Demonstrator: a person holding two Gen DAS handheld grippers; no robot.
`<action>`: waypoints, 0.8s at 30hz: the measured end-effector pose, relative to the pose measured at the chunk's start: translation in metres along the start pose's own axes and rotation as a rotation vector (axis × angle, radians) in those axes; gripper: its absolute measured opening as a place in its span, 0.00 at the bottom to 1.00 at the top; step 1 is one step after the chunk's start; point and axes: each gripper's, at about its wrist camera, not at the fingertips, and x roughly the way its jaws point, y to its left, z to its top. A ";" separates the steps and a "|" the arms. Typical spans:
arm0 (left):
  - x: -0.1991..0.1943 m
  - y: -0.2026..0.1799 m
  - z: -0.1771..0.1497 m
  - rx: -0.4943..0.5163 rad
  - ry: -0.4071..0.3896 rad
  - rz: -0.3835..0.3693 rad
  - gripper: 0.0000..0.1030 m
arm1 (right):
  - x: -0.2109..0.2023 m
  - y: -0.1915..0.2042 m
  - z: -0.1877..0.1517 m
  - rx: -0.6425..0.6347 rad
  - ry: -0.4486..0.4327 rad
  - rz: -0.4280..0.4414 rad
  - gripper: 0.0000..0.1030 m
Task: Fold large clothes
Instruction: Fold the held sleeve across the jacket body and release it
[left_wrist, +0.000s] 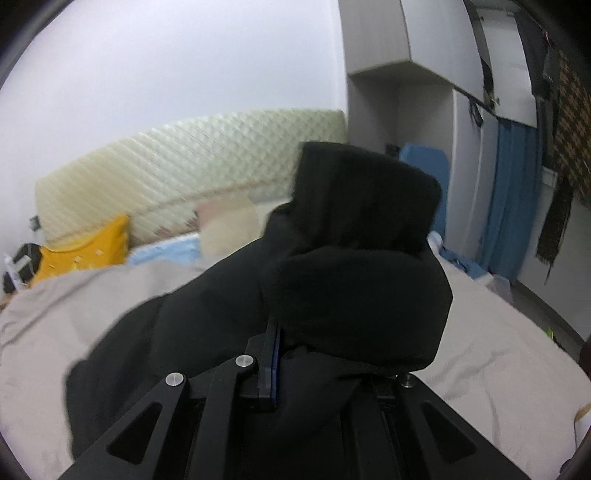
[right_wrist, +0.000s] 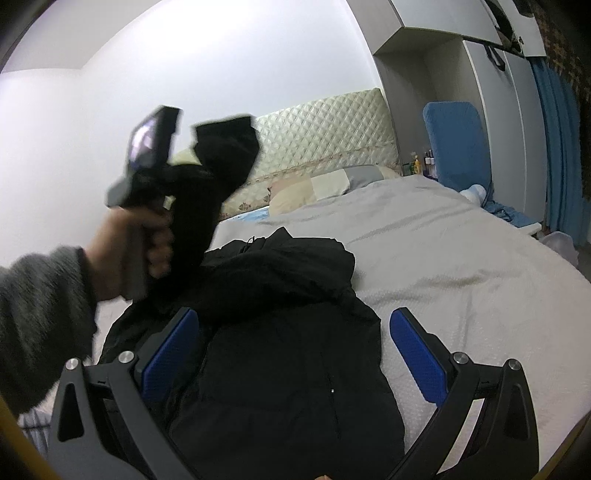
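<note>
We hold the left claw (right_wrist: 192, 147) clamped on a sleeve (left_wrist: 365, 206) of the black coat (right_wrist: 280, 350), lifted high, likely to swing it across the body for a fold. The coat lies on the bed (right_wrist: 461, 266), its body spread flat between the fingers of our right claw (right_wrist: 295, 354), which gapes apart above it holding nothing. The bed wears a grey cover; a quilted headboard (right_wrist: 325, 122), pillows (right_wrist: 332, 184), a yellow cushion (left_wrist: 85, 251), white wardrobes (right_wrist: 498, 92) and blue curtains (left_wrist: 513, 199) surround it.
</note>
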 end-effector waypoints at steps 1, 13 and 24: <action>0.014 -0.009 -0.008 0.010 0.018 -0.004 0.09 | 0.003 -0.001 -0.001 0.007 0.007 0.004 1.00; 0.135 -0.056 -0.076 0.046 0.199 0.059 0.09 | 0.036 -0.010 -0.004 0.028 0.069 0.020 1.00; 0.167 -0.045 -0.101 0.092 0.358 0.021 0.09 | 0.053 -0.017 -0.008 0.045 0.100 0.014 1.00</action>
